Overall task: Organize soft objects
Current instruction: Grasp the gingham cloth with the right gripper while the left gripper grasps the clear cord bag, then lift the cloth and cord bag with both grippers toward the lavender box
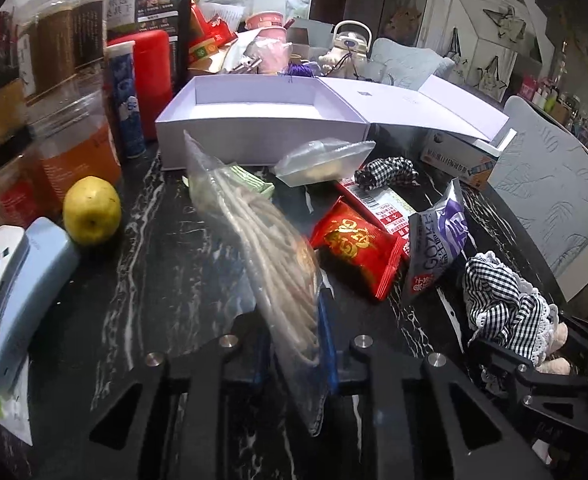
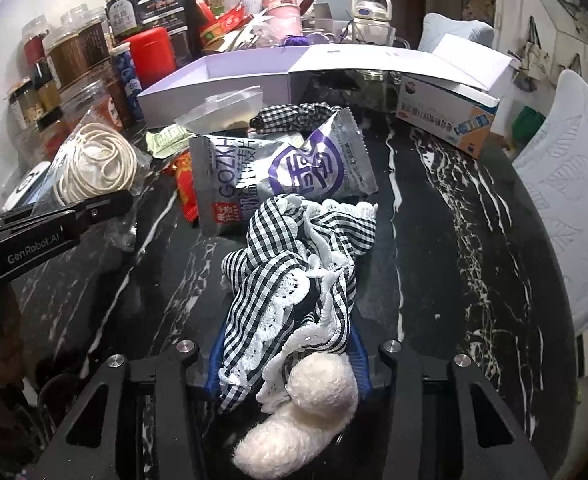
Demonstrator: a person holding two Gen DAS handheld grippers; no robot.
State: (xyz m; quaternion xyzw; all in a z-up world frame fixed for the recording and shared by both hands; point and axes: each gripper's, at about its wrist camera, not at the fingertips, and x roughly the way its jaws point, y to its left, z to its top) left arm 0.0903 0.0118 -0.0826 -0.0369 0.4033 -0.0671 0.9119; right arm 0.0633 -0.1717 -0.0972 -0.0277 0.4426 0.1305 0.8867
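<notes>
My left gripper (image 1: 294, 356) is shut on a clear plastic bag of coiled beige cord (image 1: 266, 240), held above the dark marble table; the bag also shows in the right wrist view (image 2: 94, 164). My right gripper (image 2: 286, 360) is shut on a black-and-white checked cloth with lace trim and white fuzzy balls (image 2: 294, 280), seen too in the left wrist view (image 1: 506, 304). An open white box (image 1: 254, 116) stands behind, also in the right wrist view (image 2: 222, 76). A silver-purple snack bag (image 2: 278, 172), a red packet (image 1: 354, 248) and a second checked cloth (image 1: 386, 172) lie between.
Jars, a red canister (image 1: 150, 80) and a blue tube (image 1: 124, 100) line the left. A yellow pear (image 1: 91, 210) and a pale blue device (image 1: 10, 280) lie front left. A medicine carton (image 2: 446, 116) sits right, under the box lid. Padded chairs (image 1: 554, 196) stand beyond the table's right edge.
</notes>
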